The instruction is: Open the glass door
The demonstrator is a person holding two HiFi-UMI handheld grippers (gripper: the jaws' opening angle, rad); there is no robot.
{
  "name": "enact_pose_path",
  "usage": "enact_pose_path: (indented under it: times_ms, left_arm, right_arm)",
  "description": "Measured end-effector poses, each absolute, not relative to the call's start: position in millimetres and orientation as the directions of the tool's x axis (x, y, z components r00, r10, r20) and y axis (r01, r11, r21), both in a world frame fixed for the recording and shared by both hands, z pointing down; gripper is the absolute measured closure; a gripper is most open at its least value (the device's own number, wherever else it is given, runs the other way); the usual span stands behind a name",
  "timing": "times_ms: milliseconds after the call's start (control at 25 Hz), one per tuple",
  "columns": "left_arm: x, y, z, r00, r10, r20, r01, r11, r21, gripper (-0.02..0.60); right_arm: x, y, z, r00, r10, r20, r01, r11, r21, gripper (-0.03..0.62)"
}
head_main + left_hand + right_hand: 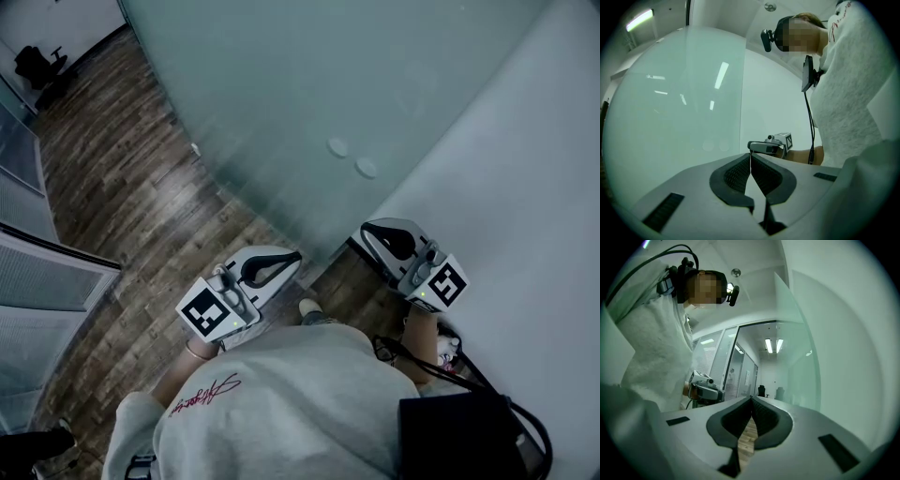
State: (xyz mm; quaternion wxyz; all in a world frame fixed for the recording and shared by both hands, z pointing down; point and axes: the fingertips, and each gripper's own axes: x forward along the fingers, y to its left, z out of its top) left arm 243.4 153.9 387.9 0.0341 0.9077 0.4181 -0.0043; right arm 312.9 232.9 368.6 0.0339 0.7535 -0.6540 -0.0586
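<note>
I see a dark wood-plank floor (141, 187) running up to a black office chair (37, 64) at the far top-left corner. Slatted blinds (47, 277) line the left edge, and a plain white wall (525, 187) fills the right. In the right gripper view, 2 ceiling lights (772, 345) glow side by side down the corridor. A black pouch (459, 436) sits bottom right against a grey sweatshirt (281, 394).

Two round fittings (338, 147) show only as blurred discs through the frosted glass door (309, 84).
</note>
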Motion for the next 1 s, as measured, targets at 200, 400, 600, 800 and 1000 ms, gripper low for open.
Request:
enact_pose_path:
  times_ms: [200,400,600,800,1000]
  left_arm:
    - [228,154,385,0.646,0.762,-0.035,0.763,-0.644,0.057,0.563]
    - [212,156,388,0.647,0.762,-0.032,0.762,-0.646,0.048,0.563]
    - [216,161,386,0.655,0.754,-0.047,0.756,-0.654,0.044,0.563]
    - [215,163,385,0.661,0.748,-0.052,0.75,-0.66,0.044,0.563]
    - [218,164,385,0.675,0.735,-0.06,0.738,-0.673,0.054,0.563]
  right_arm:
    - [285,221,368,0.096,-0.994,-0.048,-0.99,-0.1,0.095,0.577]
    - [258,208,366,0.046,-0.997,-0.065,-0.994,-0.052,0.093,0.577]
    - [255,202,361,0.011,-0.998,-0.054,-0.992,-0.018,0.127,0.577]
    - [253,202,361,-0.002,-0.998,-0.055,-0.99,-0.006,0.142,0.577]
    - [251,201,365,-0.027,-0.999,-0.034,-0.989,0.021,0.149,0.577]
